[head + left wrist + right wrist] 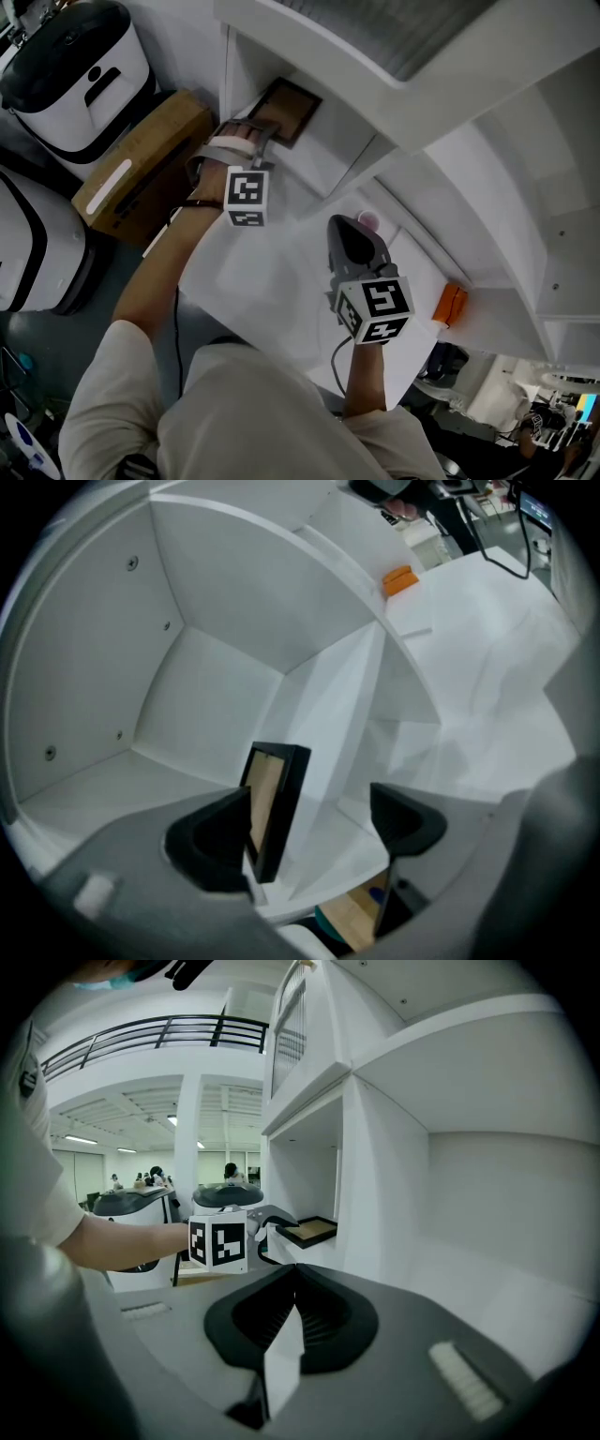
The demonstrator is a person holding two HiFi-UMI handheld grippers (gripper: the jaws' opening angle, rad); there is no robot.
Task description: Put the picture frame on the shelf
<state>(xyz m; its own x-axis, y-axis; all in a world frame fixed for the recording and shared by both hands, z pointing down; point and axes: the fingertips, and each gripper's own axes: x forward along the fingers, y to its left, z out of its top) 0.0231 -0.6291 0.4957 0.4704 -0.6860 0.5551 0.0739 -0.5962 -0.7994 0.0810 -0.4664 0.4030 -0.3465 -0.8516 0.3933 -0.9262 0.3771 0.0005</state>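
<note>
— Picture frame (278,803): with the left gripper (309,817) spread wide about it, what could go wrong?
— The jaws clamp nothing. The frame sits close against one jaw and clear of the other. If the gripper were drawn back crookedly, that near jaw could probably drag or tip the frame off the lip of the shelf (187,686).
— And where does it lie?
— Between the parted jaws, inside a shelf compartment near its front edge, wooden face showing. Whether it rests flat or leans cannot be told. The right gripper (295,1312), jaws together, hangs well apart to the side.
</note>
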